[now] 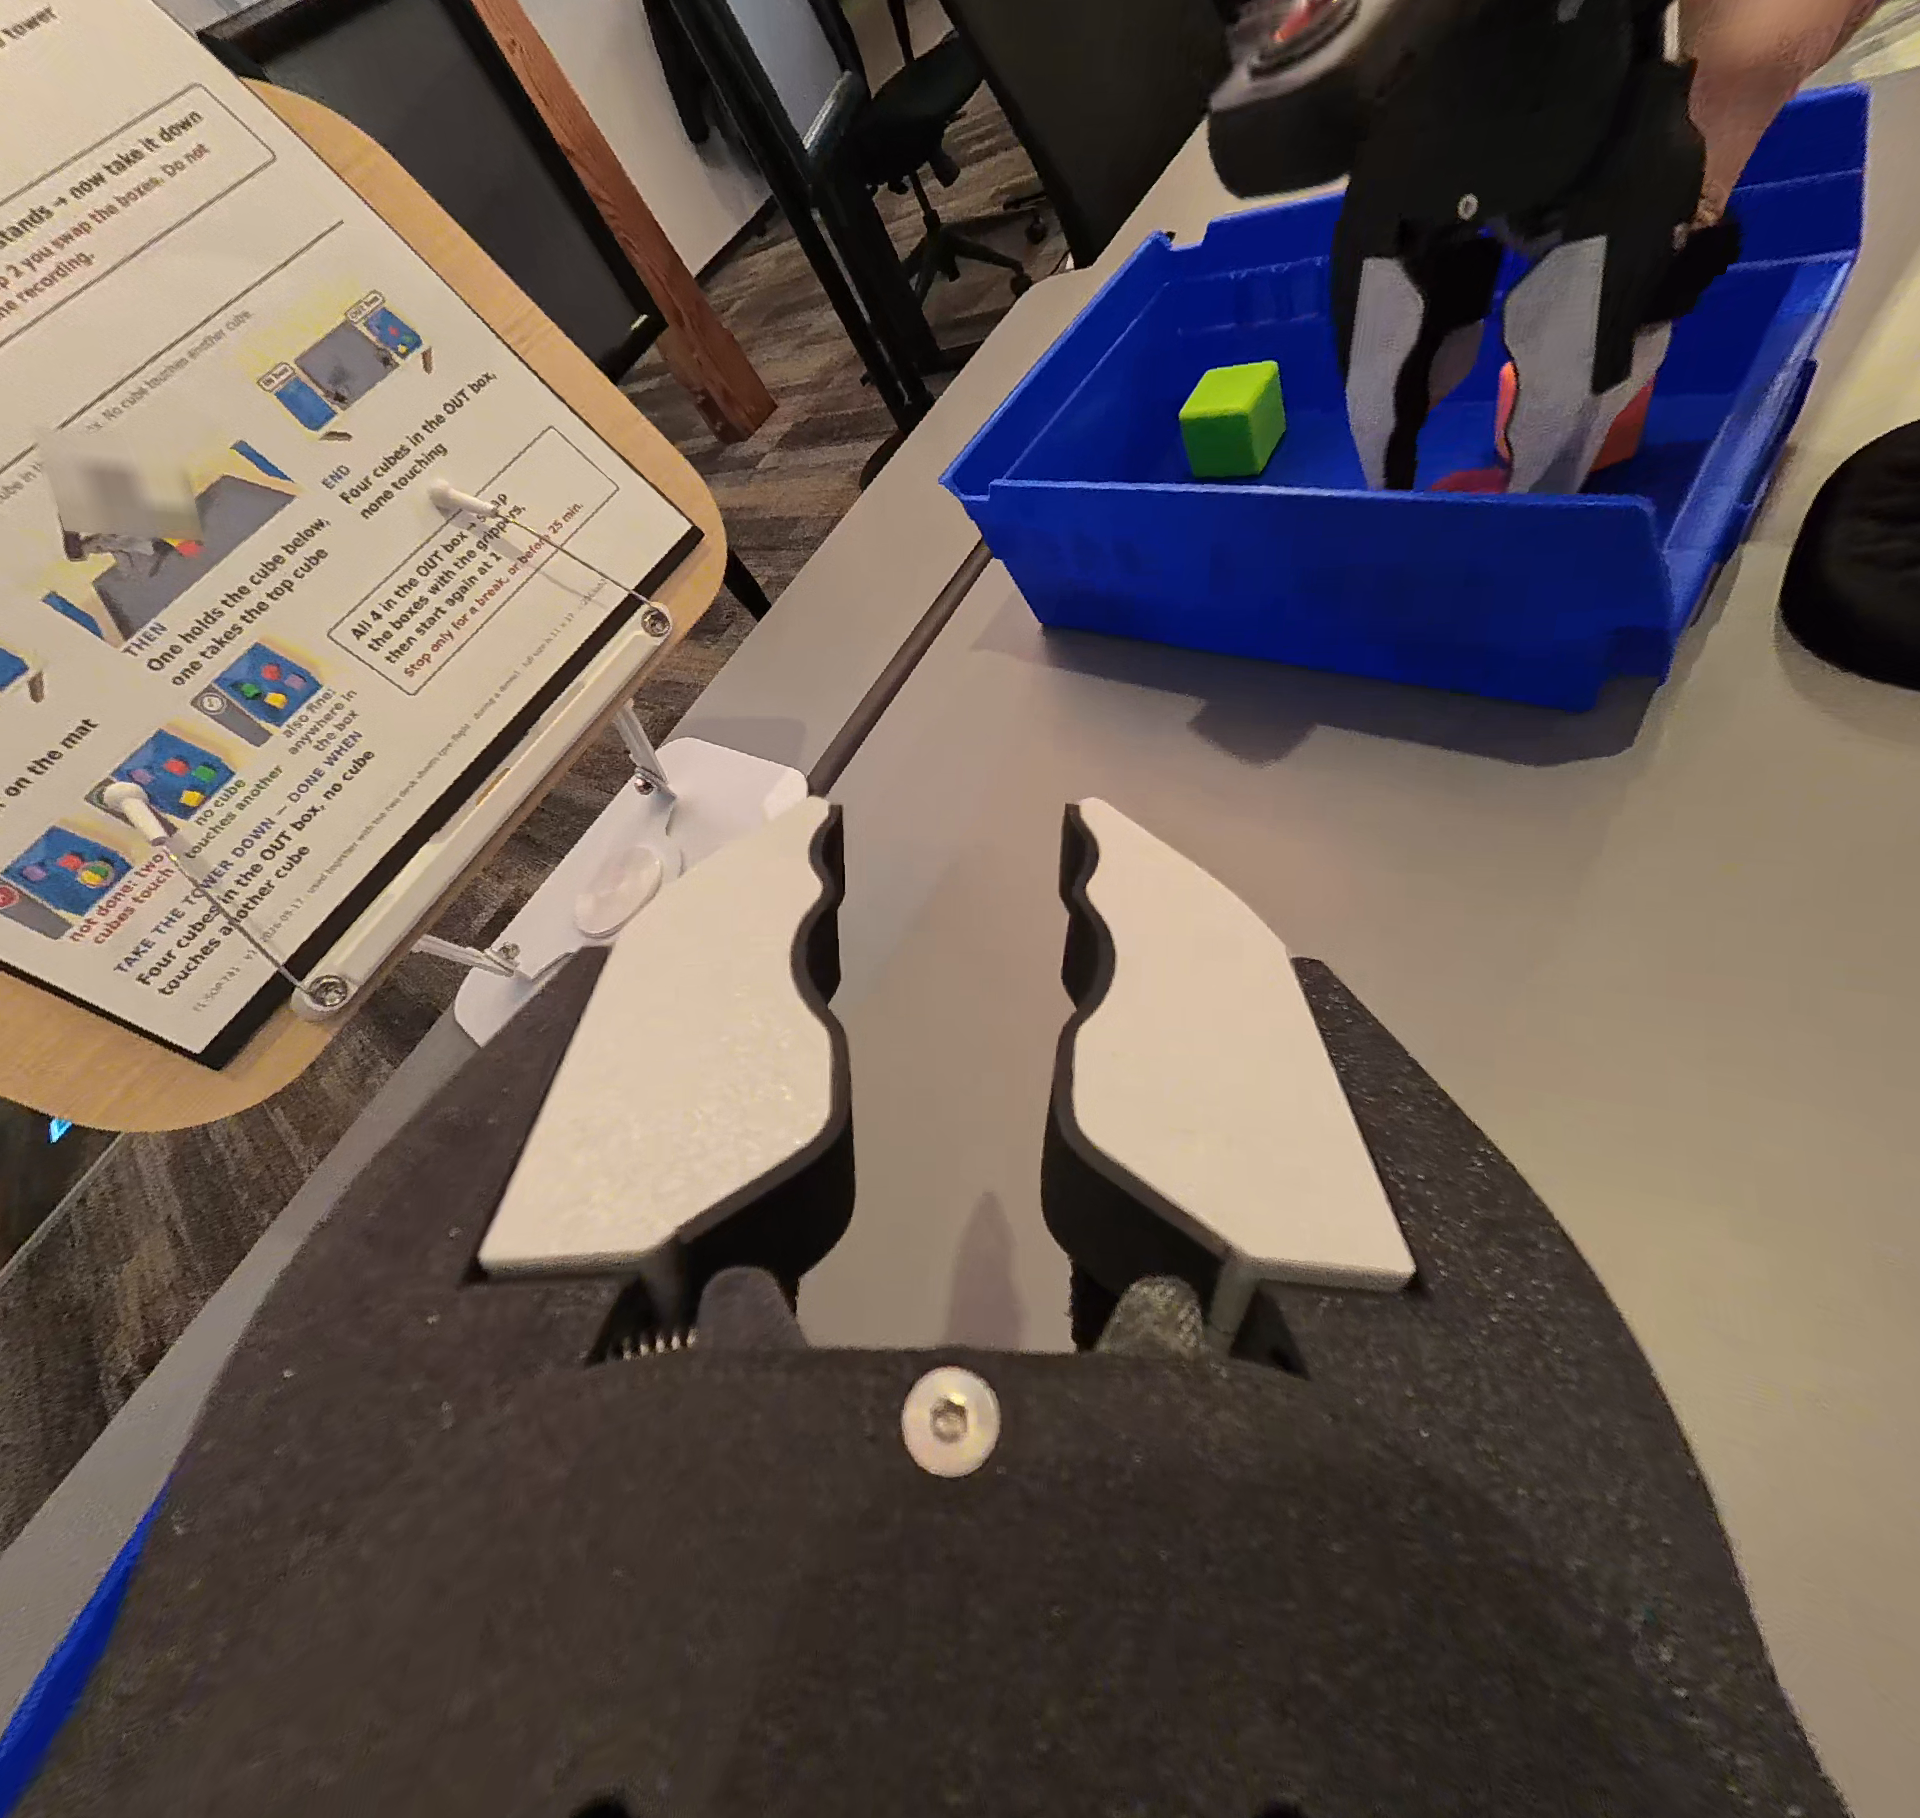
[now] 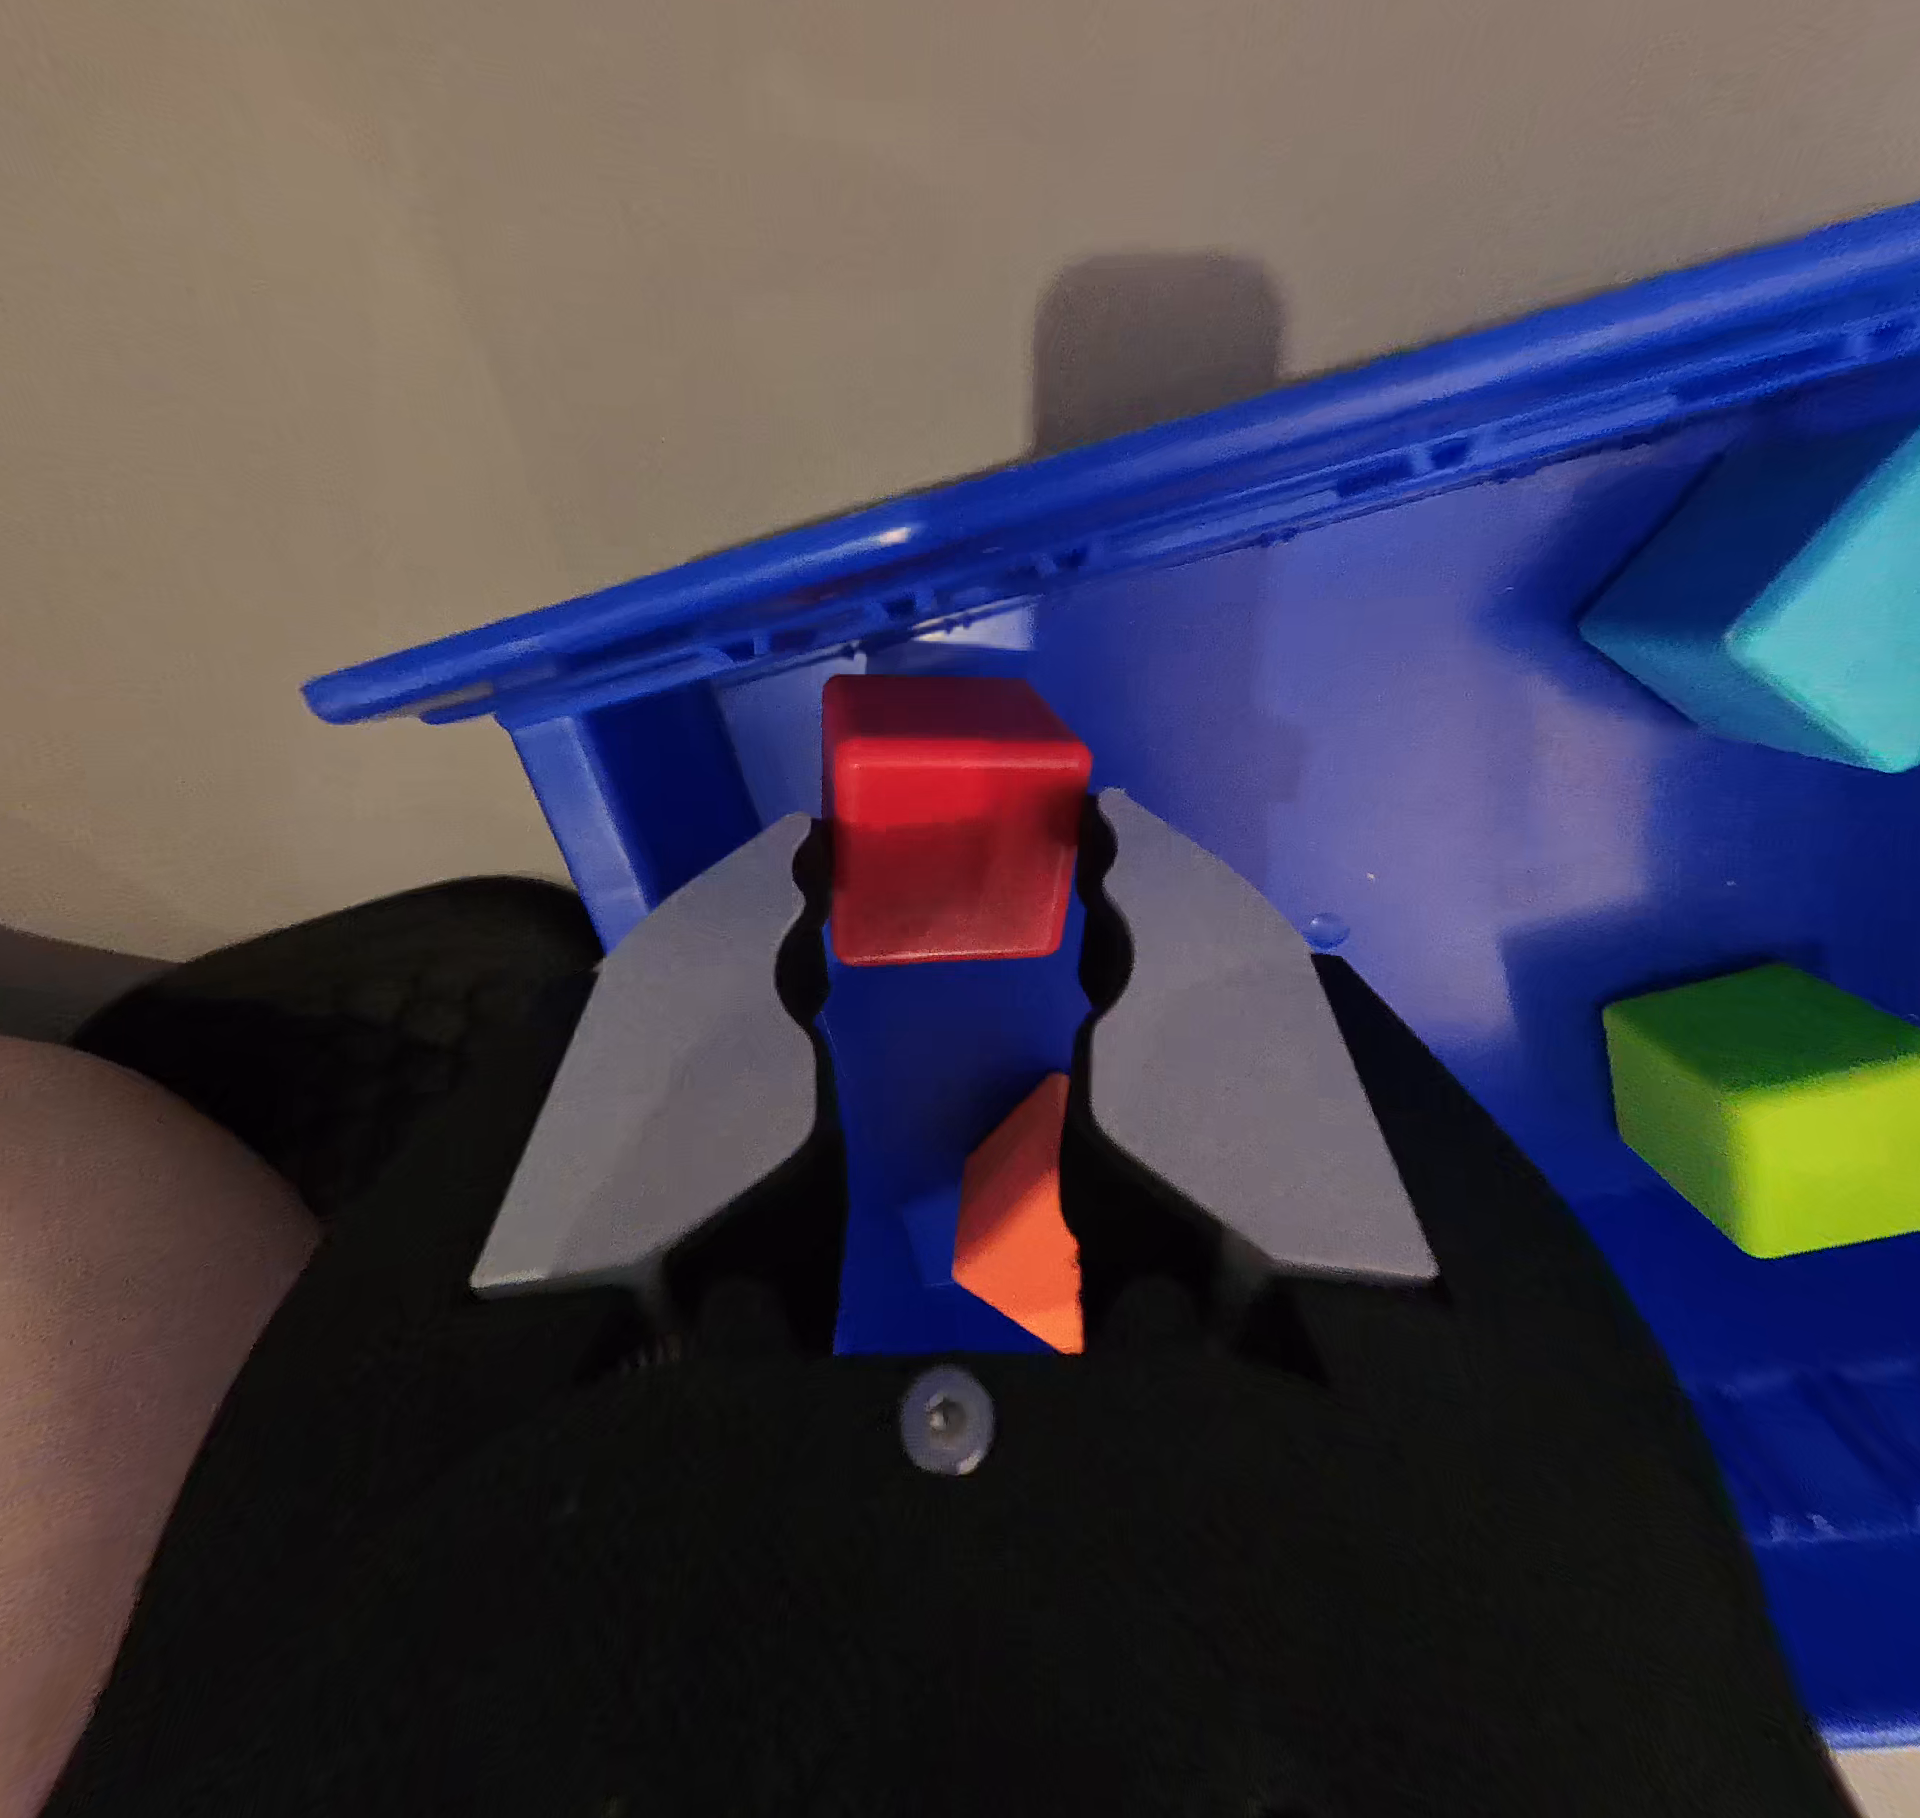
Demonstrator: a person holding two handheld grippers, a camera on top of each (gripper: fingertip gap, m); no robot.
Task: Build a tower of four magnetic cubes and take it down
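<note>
Right gripper reaches down inside the blue bin, its fingertips closed on the red cube. Orange cube, green cube and teal cube lie apart on the bin floor. Left gripper hangs parted and empty above the grey table (instruction sheet far left).

A grey bench is seen across the left wrist view. At its left edge, a printed instruction sheet is carried on a tilted wooden stand, retained by a white ledge and wire page clips. A white bracket is located below the stand. Patterned carpet is visible beyond the bench, with a wooden post and an office chair behind. A dark object lies at the right edge.
</note>
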